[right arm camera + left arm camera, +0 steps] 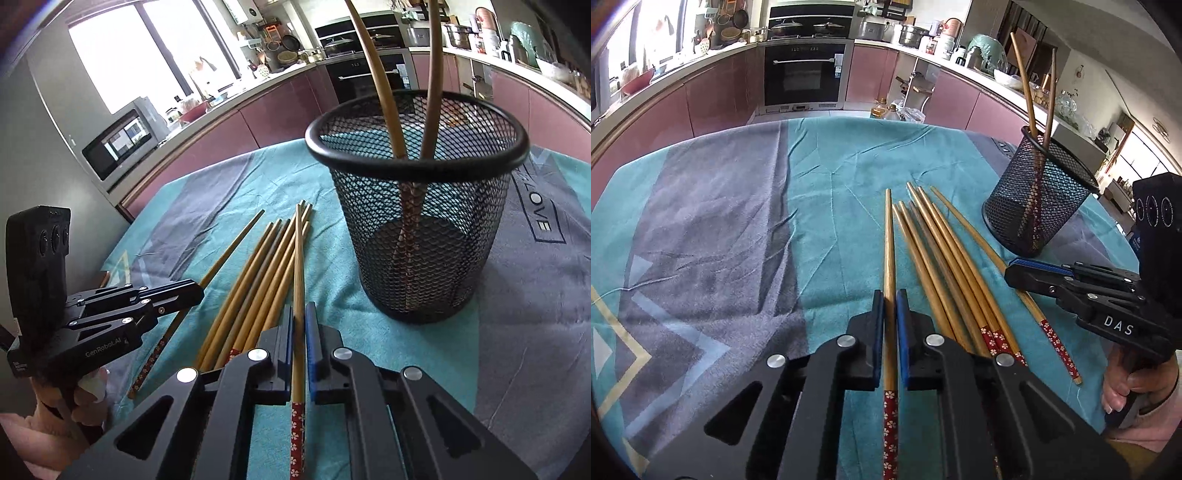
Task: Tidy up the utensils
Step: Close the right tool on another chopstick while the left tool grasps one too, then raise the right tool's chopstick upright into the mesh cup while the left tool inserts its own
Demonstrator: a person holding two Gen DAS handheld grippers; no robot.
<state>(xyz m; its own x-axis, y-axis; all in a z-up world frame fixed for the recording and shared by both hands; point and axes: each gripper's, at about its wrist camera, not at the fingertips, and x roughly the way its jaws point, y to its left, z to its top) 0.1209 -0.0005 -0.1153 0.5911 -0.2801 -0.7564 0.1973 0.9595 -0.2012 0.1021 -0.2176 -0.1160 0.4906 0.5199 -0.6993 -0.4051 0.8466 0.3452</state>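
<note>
Several wooden chopsticks with red flowered ends lie in a loose bundle on the teal and grey cloth. My left gripper is shut on one chopstick at the bundle's left side. My right gripper is shut on one chopstick at the bundle's right side. A black mesh cup stands at the far right and holds two upright chopsticks; in the right wrist view the mesh cup is close ahead. The right gripper also shows in the left wrist view, and the left gripper in the right wrist view.
The table stands in a kitchen with pink cabinets, an oven and a cluttered counter behind it. A microwave sits at the left in the right wrist view. Bottles and bags stand past the table's far edge.
</note>
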